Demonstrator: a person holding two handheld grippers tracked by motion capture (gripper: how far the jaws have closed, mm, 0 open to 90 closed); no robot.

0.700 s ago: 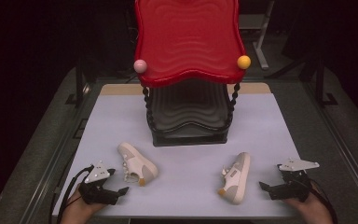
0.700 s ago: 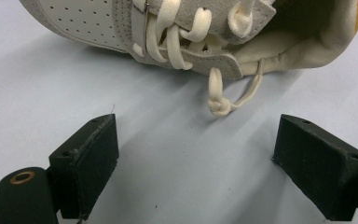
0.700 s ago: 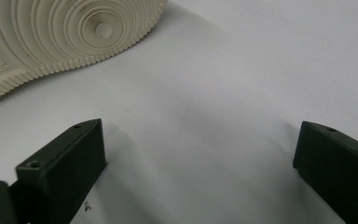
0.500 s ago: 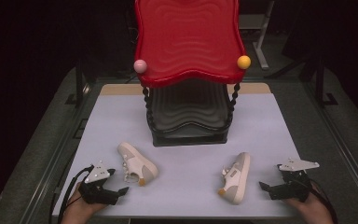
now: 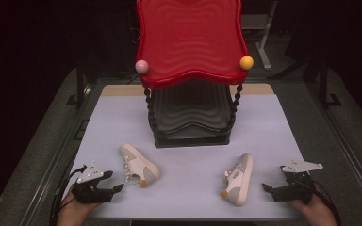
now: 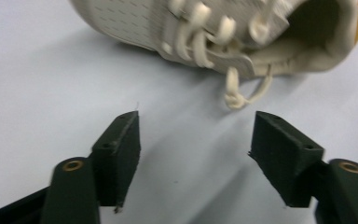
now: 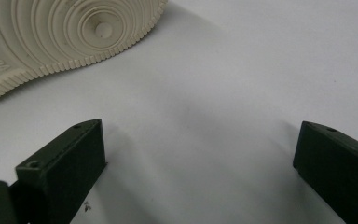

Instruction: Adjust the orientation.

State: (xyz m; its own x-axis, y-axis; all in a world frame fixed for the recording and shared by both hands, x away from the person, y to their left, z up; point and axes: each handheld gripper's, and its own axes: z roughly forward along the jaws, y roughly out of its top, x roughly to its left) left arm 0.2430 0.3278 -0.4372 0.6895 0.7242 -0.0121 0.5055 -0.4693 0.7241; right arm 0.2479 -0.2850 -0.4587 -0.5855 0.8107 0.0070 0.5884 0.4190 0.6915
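Shoes: left claw gapes empty near one, right claw likewise near the other.

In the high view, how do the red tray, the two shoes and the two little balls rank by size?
Largest to smallest:
1. Red tray, by far.
2. Left shoe and right shoe, about alike.
3. Pink ball and yellow ball, about alike.
The tray and balls sit higher, nearer the camera.
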